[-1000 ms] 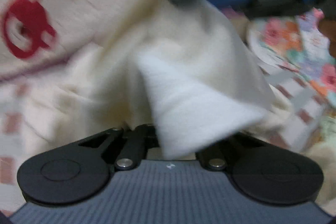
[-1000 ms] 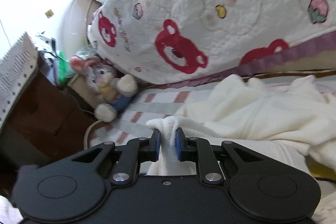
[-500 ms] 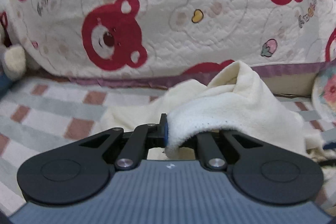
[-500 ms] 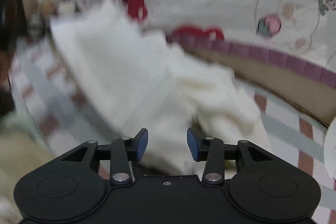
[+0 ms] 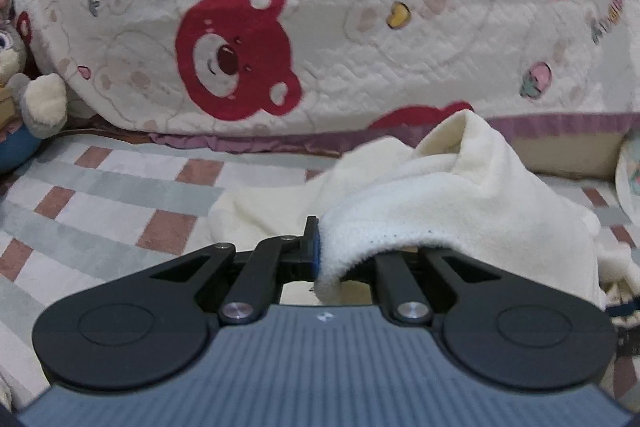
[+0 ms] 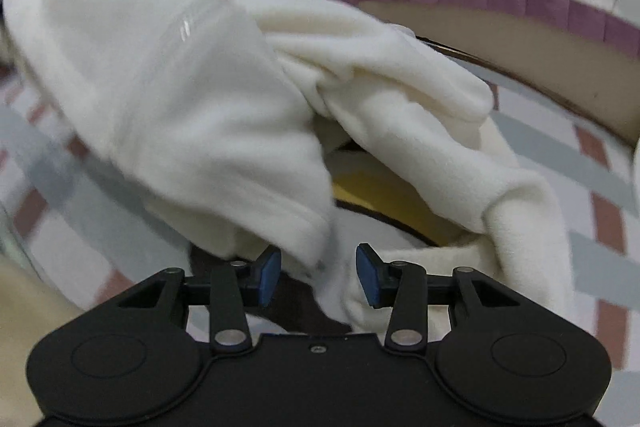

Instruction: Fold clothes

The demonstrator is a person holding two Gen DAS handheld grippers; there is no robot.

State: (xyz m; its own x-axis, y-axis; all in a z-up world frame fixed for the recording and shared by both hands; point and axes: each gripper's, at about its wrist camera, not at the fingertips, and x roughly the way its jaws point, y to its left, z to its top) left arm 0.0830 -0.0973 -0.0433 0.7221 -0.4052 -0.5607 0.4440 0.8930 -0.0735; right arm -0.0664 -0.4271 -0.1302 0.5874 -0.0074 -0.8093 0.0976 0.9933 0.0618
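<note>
Our left claw (image 5: pixel 320 251) is clamped on a hem of the cream fleece garment (image 5: pixel 460 195), keeping that edge lifted, low center frame. Our right claw (image 6: pixel 318 273) stands parted, pads off the cloth, probably seeking a second corner. The garment lies bunched on the checked bedsheet (image 5: pixel 120 195), bear quilt (image 5: pixel 320 19) behind.

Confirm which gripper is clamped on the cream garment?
The left gripper: its jaws pinch the cream garment. The right gripper stands open.
</note>
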